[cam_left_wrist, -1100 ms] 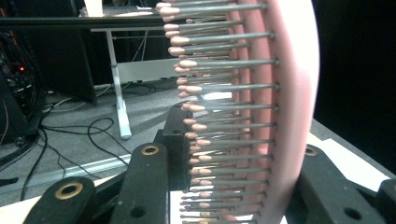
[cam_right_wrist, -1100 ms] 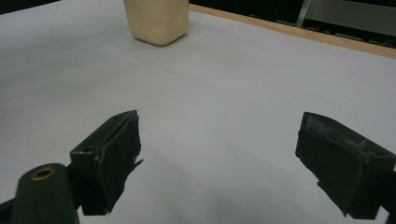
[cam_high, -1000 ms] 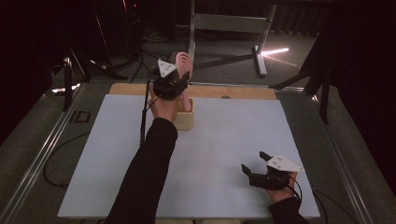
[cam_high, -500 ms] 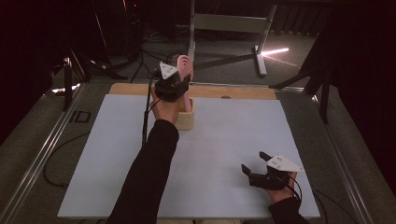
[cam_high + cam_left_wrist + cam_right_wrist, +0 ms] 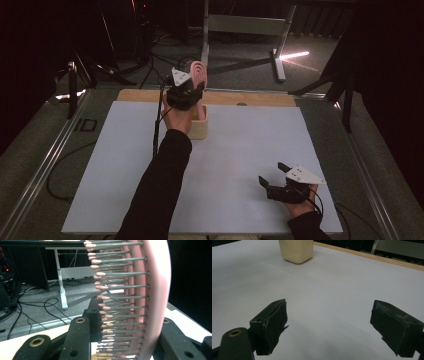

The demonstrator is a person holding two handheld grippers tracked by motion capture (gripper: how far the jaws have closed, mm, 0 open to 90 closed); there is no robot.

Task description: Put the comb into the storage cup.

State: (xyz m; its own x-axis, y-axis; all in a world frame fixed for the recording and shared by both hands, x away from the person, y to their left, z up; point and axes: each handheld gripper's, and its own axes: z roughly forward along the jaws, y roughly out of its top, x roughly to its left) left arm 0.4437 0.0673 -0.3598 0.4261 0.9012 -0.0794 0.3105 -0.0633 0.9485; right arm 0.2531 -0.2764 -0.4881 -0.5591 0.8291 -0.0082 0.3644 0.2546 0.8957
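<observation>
My left claw [image 5: 192,89] grips a pink brush [image 5: 198,75], bristles sideways, right above the wooden box [image 5: 199,126] at the far side of the white mat [image 5: 235,150]. What the box holds I cannot tell. My right claw [image 5: 272,179] rests well nearer than the box, jaws wide apart, holding nothing.

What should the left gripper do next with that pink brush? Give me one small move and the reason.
Probably lower it a little, straight down. The left gripper is clamped on the pink hairbrush, holding it upright just above the open beige holder, so a short descent should seat the handle inside. The right gripper rests open on the white table, clear of it.
</observation>
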